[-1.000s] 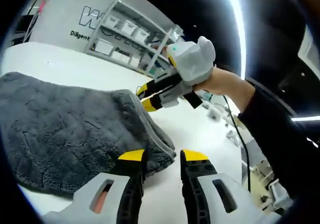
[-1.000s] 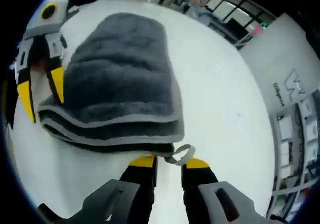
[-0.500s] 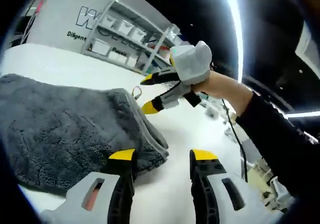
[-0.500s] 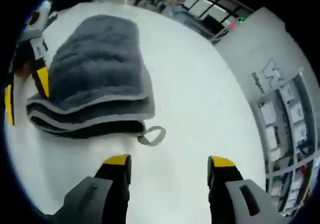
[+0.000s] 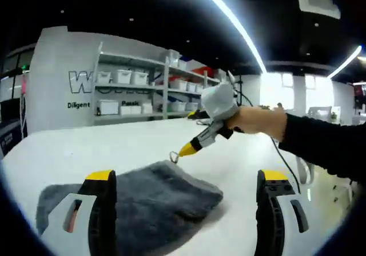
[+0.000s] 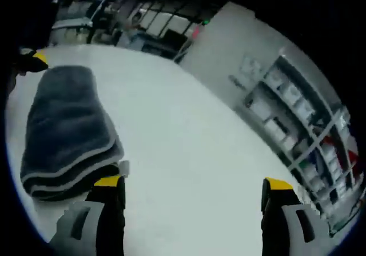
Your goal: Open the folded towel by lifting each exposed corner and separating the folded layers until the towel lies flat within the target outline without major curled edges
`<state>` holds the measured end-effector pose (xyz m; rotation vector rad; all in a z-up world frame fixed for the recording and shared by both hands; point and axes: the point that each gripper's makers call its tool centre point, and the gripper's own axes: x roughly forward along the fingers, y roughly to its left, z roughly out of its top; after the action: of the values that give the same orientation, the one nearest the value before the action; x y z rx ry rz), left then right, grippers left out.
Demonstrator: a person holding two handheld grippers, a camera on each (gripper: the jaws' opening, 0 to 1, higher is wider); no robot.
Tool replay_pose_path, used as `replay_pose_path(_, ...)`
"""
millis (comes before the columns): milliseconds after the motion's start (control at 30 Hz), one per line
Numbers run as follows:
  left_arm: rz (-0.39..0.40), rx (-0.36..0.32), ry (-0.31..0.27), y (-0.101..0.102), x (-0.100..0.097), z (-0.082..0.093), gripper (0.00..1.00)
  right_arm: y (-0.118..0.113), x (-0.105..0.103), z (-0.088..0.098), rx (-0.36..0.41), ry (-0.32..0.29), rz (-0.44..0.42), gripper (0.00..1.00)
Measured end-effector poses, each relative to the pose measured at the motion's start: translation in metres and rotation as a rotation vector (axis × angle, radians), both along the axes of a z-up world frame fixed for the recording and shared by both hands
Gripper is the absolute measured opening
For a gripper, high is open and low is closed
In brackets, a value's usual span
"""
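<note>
Left gripper view: wall lettering (image 5: 80,104) "Diligent"

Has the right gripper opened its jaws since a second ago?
Yes. In the right gripper view the right gripper now stands wide open; a second ago its tips sat nearly together by the towel's hanging loop.

We see the folded towel (image 5: 154,202) (image 6: 66,133), dark grey and plush with a paler grey edge binding, lying on the white table (image 6: 189,153). Its stacked layers show along one end. A small hanging loop (image 5: 173,156) sticks out at one corner, possibly lifted slightly.
</note>
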<state>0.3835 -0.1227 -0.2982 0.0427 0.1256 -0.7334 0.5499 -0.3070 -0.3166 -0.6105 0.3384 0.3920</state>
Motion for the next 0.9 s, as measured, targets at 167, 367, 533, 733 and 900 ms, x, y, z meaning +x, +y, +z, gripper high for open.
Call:
replay_pose_path(167, 0.051, 0.028, -0.022, 0.041, 0.006, 0.008, 1.00, 0.008, -0.023, 0.038, 0.195, -0.103, -0.022, 0.99)
replay_pose_path(367, 0.105, -0.028, -0.049, 0.085, 0.012, 0.034, 1.00, 0.011, -0.051, 0.078, 0.272, -0.243, -0.042, 0.99)
replay_pose_path(533, 0.127, -0.035, -0.055, 0.109, 0.001, 0.043, 1.00, 0.001, -0.068, 0.085, 0.282, -0.271, -0.090, 1.00)
replay_pose_path(733, 0.149, -0.041, -0.044, 0.141, 0.002, 0.044, 0.98, 0.002, -0.094, 0.085, 0.334, -0.263, -0.111, 1.00)
replay_pose_path(900, 0.177, -0.068, -0.045, 0.168, -0.004, 0.048, 0.96, 0.010, -0.116, 0.081, 0.344, -0.242, -0.110, 1.00)
